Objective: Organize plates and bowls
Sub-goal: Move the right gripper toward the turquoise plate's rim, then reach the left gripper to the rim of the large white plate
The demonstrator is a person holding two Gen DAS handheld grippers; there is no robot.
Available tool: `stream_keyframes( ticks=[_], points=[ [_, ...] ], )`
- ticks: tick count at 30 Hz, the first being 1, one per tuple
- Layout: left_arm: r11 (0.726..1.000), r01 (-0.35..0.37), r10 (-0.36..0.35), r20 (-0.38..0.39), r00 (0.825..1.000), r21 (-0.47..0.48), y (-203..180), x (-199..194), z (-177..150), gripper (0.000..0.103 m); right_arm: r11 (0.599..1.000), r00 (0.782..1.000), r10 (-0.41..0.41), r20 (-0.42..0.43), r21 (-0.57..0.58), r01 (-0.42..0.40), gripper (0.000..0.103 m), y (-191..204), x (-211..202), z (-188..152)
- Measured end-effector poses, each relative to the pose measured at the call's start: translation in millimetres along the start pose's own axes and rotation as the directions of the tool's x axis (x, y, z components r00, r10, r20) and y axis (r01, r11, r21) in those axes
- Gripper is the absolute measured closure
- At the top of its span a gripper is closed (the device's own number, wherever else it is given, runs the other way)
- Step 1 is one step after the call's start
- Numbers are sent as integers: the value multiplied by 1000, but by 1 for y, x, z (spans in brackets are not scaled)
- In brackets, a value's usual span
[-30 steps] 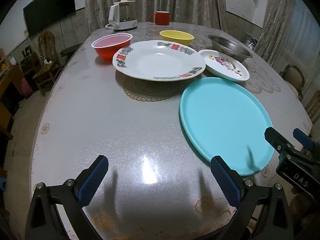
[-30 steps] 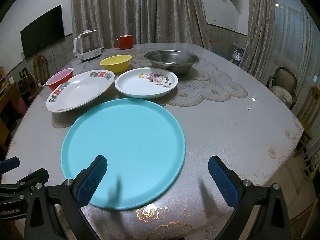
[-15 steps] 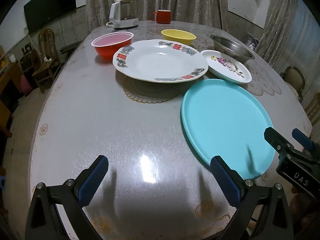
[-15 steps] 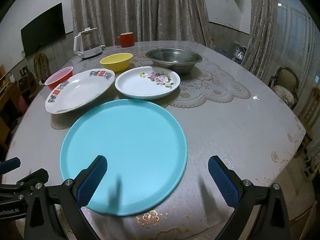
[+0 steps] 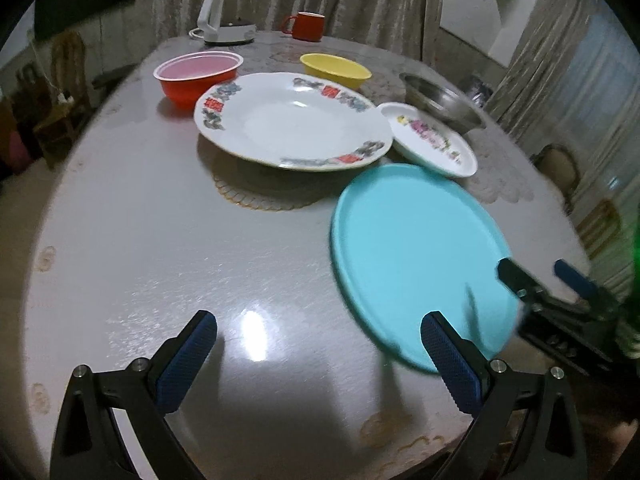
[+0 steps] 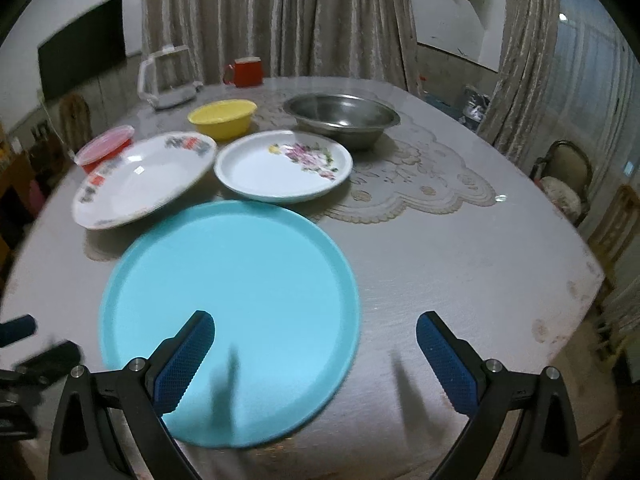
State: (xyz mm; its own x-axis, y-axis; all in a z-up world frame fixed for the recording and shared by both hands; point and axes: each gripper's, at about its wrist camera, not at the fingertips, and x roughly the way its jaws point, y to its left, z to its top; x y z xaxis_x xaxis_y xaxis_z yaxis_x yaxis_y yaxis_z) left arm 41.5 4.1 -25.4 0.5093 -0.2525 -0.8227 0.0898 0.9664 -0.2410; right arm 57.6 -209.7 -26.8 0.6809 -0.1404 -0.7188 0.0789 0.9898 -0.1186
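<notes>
Two grippers were in your hands, and both stood wide apart with nothing between the blue pads. Your left gripper hung over the near bare part of the table. Your right gripper hung over the near edge of the turquoise plate, with its left finger above the plate and its right finger above the cloth.

The table was round and covered with a shiny, clear sheet over a lace cloth; a lamp glare showed on it in the left wrist view. The turquoise plate lay flat nearest to you. Behind it lay the large white plate with a patterned rim, and just beside that, on the right, the small flowered plate. Farther back stood the red bowl, the yellow bowl and the steel bowl, each one apart from the others. At the far edge stood a white kettle and a red mug.

Around the table the room had long beige curtains, a dark screen on the left wall, and chairs at the right side. Both views were a little blurred.
</notes>
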Motion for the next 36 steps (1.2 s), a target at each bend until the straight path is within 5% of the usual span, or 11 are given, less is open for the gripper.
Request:
stream_keyframes(
  ticks=[10,18,36],
  points=[
    [998,39,-39,8,999,-56,11,0,24,0,998,999,36,4,-56,-35,0,2,4,15],
    [974,62,-33,134,990,-217,44,-10,47,0,996,999,20,30,-89,-17,0,4,7,34],
    [965,24,11,134,991,-262,71,29,91,0,992,998,63,10,-110,-61,0,12,26,68]
  ],
)
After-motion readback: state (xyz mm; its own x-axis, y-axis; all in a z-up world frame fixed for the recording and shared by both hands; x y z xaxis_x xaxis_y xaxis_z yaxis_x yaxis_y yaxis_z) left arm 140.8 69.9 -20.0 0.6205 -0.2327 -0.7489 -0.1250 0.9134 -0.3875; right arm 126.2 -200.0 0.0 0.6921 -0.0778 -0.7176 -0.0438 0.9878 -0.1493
